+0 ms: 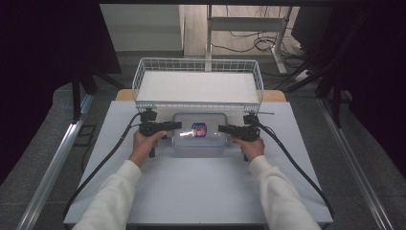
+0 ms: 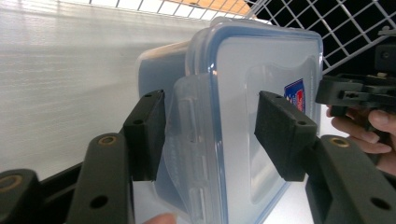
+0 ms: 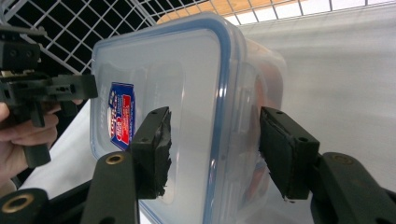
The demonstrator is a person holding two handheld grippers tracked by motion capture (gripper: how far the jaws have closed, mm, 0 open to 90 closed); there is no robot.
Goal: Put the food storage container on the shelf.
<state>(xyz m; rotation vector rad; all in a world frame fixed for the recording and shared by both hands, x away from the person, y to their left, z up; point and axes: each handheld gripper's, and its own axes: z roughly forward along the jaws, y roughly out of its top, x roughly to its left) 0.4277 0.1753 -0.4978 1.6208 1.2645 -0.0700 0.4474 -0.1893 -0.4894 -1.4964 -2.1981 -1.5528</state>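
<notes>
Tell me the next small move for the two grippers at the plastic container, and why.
Probably draw both grippers straight back off the ends. The clear plastic container sits flat on the table before the wire basket, and the left gripper and right gripper straddle its end latches with the fingers standing off the plastic, so nothing looks gripped.

White wire basket (image 1: 198, 64): stands at the far edge of the table, holding a flat white liner. Table (image 1: 191, 191): pale grey top. Wooden board (image 1: 274, 96): showing at both ends beneath the basket. White desk frame (image 1: 249, 24): on the floor beyond, with loose cables (image 1: 261, 45) beside it.
</notes>
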